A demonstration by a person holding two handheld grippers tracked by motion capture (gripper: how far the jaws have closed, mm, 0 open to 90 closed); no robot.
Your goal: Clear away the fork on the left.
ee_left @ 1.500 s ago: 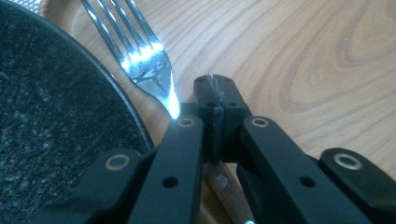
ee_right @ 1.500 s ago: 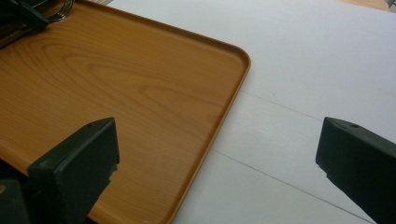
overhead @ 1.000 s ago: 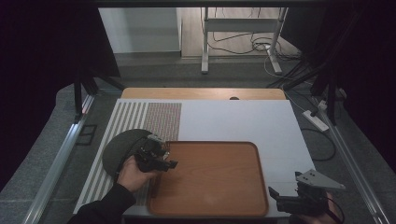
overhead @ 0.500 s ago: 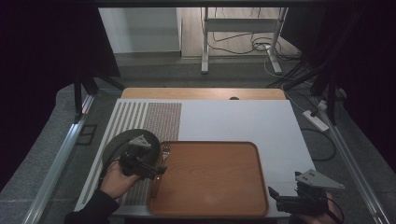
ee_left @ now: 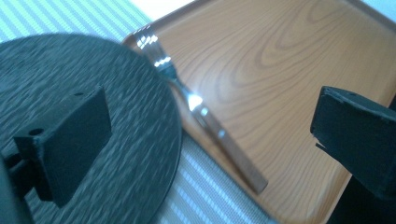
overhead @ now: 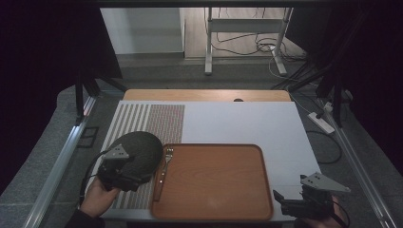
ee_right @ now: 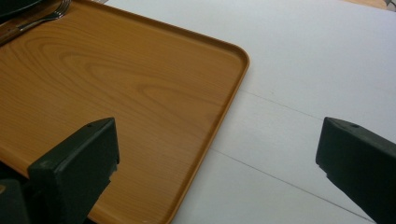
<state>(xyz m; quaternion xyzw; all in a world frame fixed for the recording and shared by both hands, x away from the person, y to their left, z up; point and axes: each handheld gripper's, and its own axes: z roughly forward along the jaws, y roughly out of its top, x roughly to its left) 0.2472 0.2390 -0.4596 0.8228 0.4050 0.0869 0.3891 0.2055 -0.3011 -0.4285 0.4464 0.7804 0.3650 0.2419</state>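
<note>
A metal fork [overhead: 164, 167] with a wooden handle lies along the left rim of the wooden tray [overhead: 214, 183], tines toward the far side. Left of it, a dark round plate [overhead: 141, 148] rests on the striped mat. My left gripper [overhead: 135, 176] hovers over the plate's near edge. Its jaws have just been opening and now stand wide with nothing gripped. In the left gripper view [ee_left: 210, 140] the fork [ee_left: 201, 107] lies beyond the jaws, beside the plate [ee_left: 116, 93]. My right gripper [overhead: 281, 202] is open at the tray's near right corner, and the tray [ee_right: 116, 84] lies ahead of it.
The white tabletop [overhead: 247, 123] stretches behind and right of the tray, with a striped mat [overhead: 142, 118] at the left. Metal rails run along both table sides. Cables and a power strip [overhead: 321, 122] lie on the floor to the right.
The left gripper drew back leftward from the tray's left edge to over the plate. The fork it left behind now lies on the tray's rim. The right gripper stayed put.
</note>
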